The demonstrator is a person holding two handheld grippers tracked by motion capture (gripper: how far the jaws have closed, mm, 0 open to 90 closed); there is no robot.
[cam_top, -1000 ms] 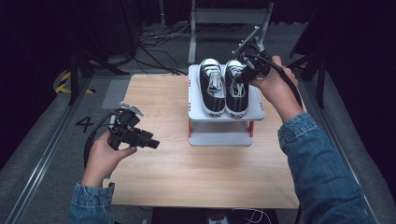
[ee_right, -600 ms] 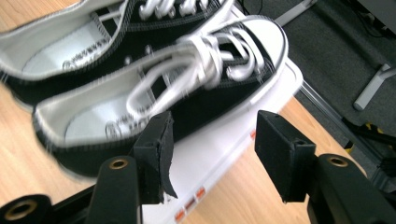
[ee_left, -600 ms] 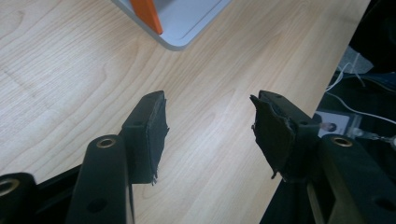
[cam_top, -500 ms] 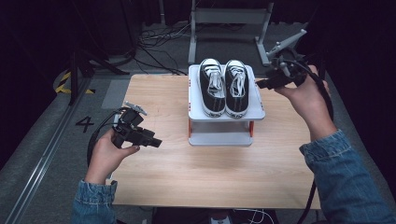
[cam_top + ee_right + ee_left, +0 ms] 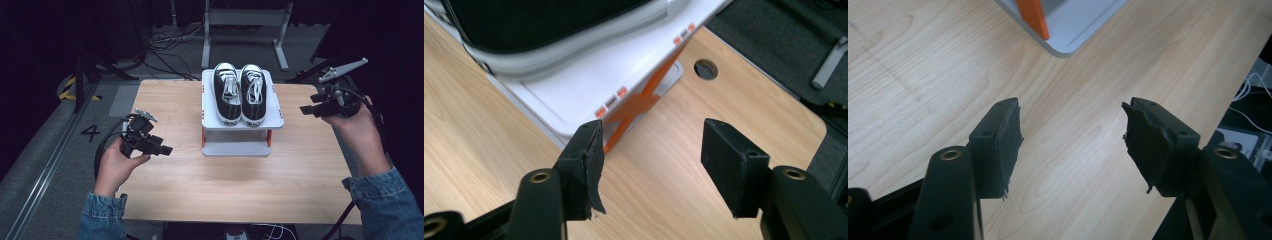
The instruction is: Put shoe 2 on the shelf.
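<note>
High view: we see two black canvas sneakers, the left sneaker and the right sneaker, with white laces, white toe caps and white soles. They stand side by side, touching, toes to the far side, on the top deck of one white shoe rack with orange struts. The rack sits at the far middle of the wooden table. We count two sneakers, one rack, one table, two grippers. The left gripper is held over the near-left part of the table, well apart from the rack, jaws spread and holding nothing; they have just been opening. The right gripper is at the table's right edge, pointing toward the rack and apart from the sneakers; its jaws have also just been opening.

Left gripper view: we see the left gripper with its jaws wide apart, bare table between them, and a corner of the rack with one orange strut far off.

Right gripper view: we see the right gripper with its jaws parted and nothing between them. Beyond them is the rack with its orange cross strut, and the black side and white sole of one sneaker on top.
</note>
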